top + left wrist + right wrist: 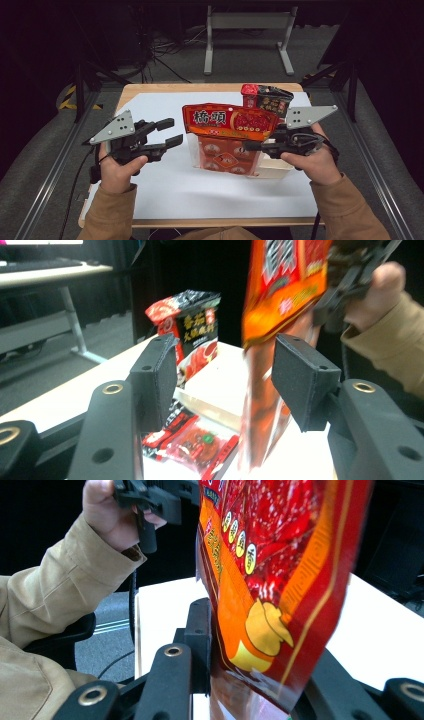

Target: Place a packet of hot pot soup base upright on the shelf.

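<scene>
High view: right gripper pinches the big red bag and holds it up – left gripper waits beside it, jaws wide apart, holding nothing.

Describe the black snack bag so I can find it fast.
On the white table top, look to the far right edge, behind the big red pouch held up by the right gripper. The black bag stands there, the lone dark pack, with a red corner.
</scene>
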Action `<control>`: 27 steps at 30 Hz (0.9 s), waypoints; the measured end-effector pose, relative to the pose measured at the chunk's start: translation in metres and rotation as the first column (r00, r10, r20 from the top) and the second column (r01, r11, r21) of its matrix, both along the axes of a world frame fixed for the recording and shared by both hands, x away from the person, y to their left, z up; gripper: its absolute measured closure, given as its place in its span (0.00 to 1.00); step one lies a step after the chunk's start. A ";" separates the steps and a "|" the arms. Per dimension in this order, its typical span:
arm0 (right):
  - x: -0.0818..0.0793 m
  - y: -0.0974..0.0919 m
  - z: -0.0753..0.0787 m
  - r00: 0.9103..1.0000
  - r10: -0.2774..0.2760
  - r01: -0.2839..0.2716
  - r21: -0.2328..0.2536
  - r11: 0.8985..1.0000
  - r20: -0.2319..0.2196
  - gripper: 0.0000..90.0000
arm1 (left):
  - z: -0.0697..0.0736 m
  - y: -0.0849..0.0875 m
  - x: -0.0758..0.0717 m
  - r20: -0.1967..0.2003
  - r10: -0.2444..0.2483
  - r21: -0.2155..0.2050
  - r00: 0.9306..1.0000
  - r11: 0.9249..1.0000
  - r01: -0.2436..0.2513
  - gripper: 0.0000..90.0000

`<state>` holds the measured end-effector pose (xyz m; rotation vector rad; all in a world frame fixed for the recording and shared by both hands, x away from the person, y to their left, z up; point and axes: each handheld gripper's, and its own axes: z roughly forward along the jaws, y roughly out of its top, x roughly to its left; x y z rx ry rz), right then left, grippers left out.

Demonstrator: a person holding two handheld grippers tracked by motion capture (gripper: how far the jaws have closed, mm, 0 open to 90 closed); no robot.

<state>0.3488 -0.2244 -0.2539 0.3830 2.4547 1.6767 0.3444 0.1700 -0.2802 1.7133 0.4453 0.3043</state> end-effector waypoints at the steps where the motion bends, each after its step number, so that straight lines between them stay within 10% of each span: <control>1: 0.000 -0.001 0.003 1.000 -0.002 0.002 -0.003 1.000 0.003 0.80 | -0.001 0.001 0.002 -0.006 0.006 0.000 1.000 1.000 -0.006 0.48; 14: 0.007 -0.017 0.026 0.998 -0.055 0.055 -0.008 0.998 0.030 0.80 | -0.022 0.005 0.023 -0.009 0.123 0.034 0.992 0.992 -0.122 0.35; 27: 0.020 -0.040 0.032 0.985 -0.166 0.167 -0.018 0.986 0.057 0.80 | -0.035 0.006 0.035 -0.046 0.139 0.065 0.989 0.989 -0.136 0.32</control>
